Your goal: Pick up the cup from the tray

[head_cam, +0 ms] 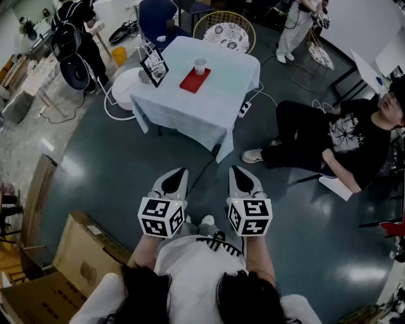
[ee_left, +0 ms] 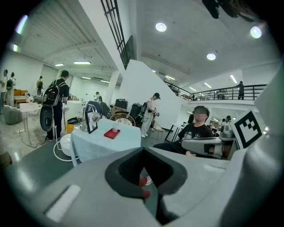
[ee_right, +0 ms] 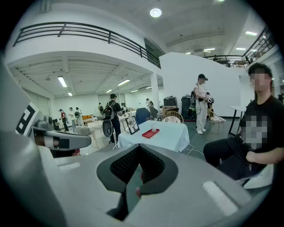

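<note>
Head view shows the cup on the tray, well apart from the left gripper and right gripper, both pressed together empty: approach and pickup remain.

Ahead of me stands a table under a pale blue cloth, with a black picture frame upright near its left corner. Behind it are a round wicker chair and a blue chair. To my right a person in a black T-shirt sits with legs stretched toward the table. A person with a backpack stands far left, near a yellow bucket. Cardboard boxes lie on the floor at my lower left.
</note>
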`<state>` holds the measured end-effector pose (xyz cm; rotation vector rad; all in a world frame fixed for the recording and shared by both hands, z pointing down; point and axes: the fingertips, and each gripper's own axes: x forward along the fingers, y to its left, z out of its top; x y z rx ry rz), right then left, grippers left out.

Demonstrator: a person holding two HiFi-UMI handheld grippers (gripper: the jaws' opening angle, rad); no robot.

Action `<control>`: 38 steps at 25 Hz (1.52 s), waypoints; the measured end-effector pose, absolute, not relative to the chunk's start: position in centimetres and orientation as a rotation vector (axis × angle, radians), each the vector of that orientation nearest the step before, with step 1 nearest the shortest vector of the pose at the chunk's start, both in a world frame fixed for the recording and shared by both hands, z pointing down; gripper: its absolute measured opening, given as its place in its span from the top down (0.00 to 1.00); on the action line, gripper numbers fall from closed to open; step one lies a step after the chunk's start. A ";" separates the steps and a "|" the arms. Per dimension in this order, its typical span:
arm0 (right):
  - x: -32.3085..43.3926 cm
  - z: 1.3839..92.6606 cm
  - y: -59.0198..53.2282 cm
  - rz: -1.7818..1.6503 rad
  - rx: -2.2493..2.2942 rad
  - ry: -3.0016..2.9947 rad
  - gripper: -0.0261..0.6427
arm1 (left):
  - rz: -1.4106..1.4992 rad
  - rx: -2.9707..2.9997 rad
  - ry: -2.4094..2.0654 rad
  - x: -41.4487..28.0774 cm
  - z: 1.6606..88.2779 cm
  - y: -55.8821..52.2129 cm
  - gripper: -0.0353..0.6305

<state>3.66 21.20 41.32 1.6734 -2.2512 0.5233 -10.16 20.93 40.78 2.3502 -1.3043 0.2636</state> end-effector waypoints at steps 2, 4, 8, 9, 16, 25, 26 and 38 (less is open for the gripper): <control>3.9 41.2 21.1 0.524 1.674 -2.253 0.93 | 0.263 2.347 -1.301 -9.9 40.9 21.2 0.94; 4.0 41.2 21.1 0.513 1.670 -2.249 0.93 | 0.267 2.350 -1.303 -9.7 41.0 21.2 0.94; 3.9 41.1 21.0 0.499 1.656 -2.249 0.93 | 0.285 2.371 -1.319 -9.5 40.8 21.0 0.94; 3.8 41.1 21.0 0.499 1.653 -2.251 0.93 | 0.283 2.373 -1.322 -9.5 40.7 20.9 0.95; 4.1 41.3 20.9 0.505 1.654 -2.247 0.93 | 0.271 2.368 -1.319 -8.9 40.5 20.6 0.94; 4.8 41.7 21.1 0.520 1.656 -2.233 0.93 | 0.263 2.364 -1.329 -8.5 40.4 20.2 0.94; 4.9 41.7 21.1 0.518 1.654 -2.233 0.93 | 0.264 2.363 -1.331 -8.4 40.4 20.2 0.94; 5.7 41.6 21.5 0.515 1.598 -2.262 0.93 | 0.270 2.358 -1.336 -6.7 40.4 20.5 0.94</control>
